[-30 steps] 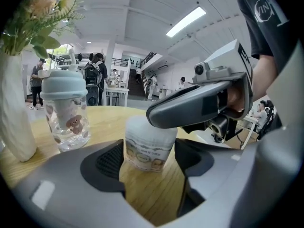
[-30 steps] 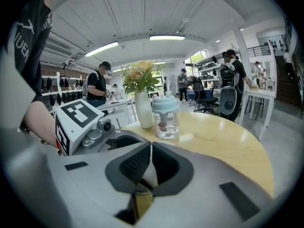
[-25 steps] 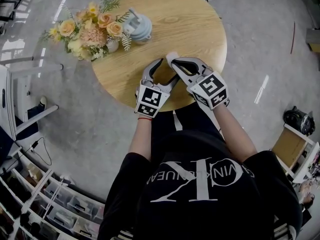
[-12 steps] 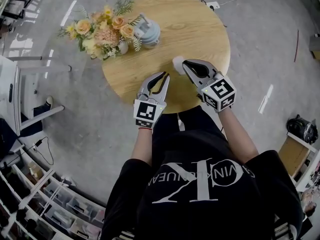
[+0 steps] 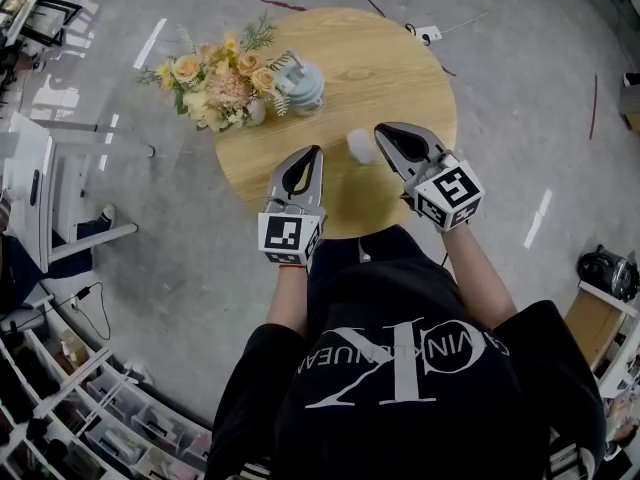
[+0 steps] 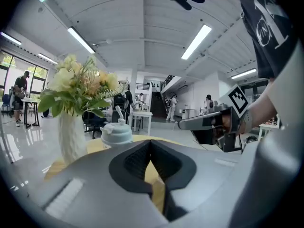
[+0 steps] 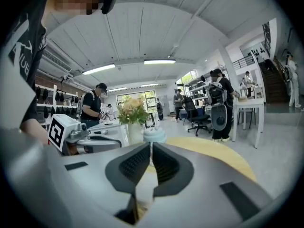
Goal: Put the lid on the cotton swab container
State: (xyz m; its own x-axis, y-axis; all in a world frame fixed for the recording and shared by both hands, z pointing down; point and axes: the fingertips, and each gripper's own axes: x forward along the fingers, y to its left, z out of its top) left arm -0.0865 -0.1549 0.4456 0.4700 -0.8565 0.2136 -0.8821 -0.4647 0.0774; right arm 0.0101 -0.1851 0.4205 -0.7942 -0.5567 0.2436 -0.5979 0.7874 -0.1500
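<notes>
A small white round container [image 5: 358,146] stands on the round wooden table [image 5: 380,58]; from above I cannot make out its lid separately. My right gripper [image 5: 380,128] is shut, its tip just right of and beside the container, and nothing shows between the jaws [image 7: 150,144]. My left gripper [image 5: 307,152] is shut and empty, a short way left of the container, over the table's near part. In the left gripper view its jaws [image 6: 150,141] meet, and the right gripper [image 6: 183,124] shows at the right. The container is hidden in both gripper views.
A vase of flowers [image 5: 215,86] and a pale blue lidded jar [image 5: 303,86] stand at the table's far left, also ahead in the left gripper view as the jar [image 6: 116,133]. The table edge runs just under both grippers. People and office furniture stand far off.
The left gripper's jaws went from wide open beside the white container to shut, and it drew back toward the near table edge. The right gripper stayed shut by the container.
</notes>
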